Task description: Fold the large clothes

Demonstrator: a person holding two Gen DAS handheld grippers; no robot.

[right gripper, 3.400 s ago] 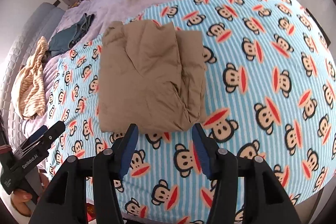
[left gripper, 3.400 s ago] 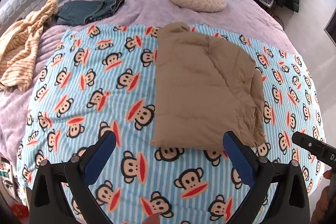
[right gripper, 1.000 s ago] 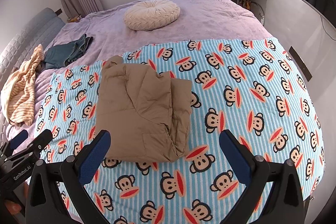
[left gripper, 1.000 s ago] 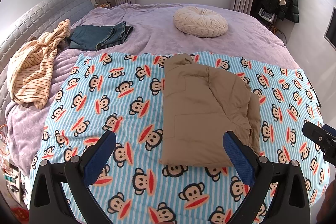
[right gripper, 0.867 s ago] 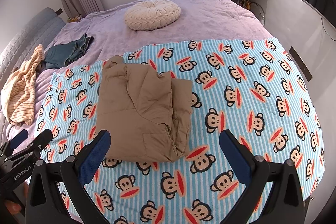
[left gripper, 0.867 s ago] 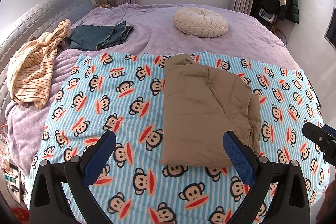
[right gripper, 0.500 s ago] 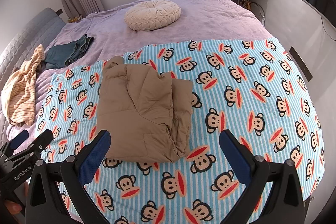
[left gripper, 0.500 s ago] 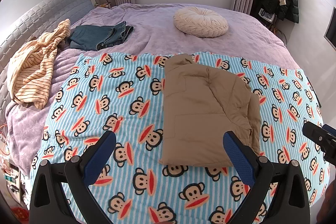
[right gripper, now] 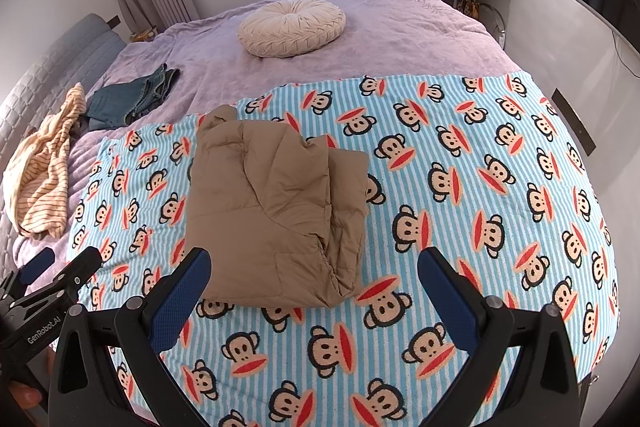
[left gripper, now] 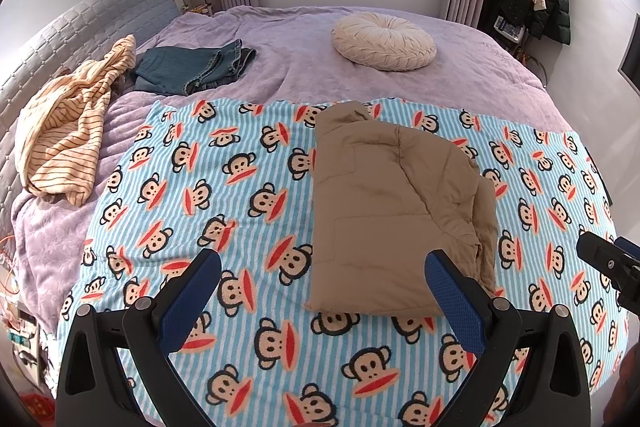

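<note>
A tan padded jacket (left gripper: 396,219) lies folded into a thick rectangle on a blue striped blanket (left gripper: 224,195) printed with cartoon monkeys, spread over a bed with a lilac cover (left gripper: 304,59). From the left wrist camera the jacket sits at about 1 o'clock from the left tongs (left gripper: 320,287); from the right wrist camera it sits at about 11 o'clock from the right tongs (right gripper: 314,283). Both tongs hang above the blanket with their blue-padded jaws spread wide, gripping nothing (neither touches the jacket). Farther back, a round cream cushion (left gripper: 384,41) rests at 12 o'clock, folded jeans (left gripper: 192,69) at 10 o'clock, and a crumpled striped top (left gripper: 68,123) at 9 o'clock.
</note>
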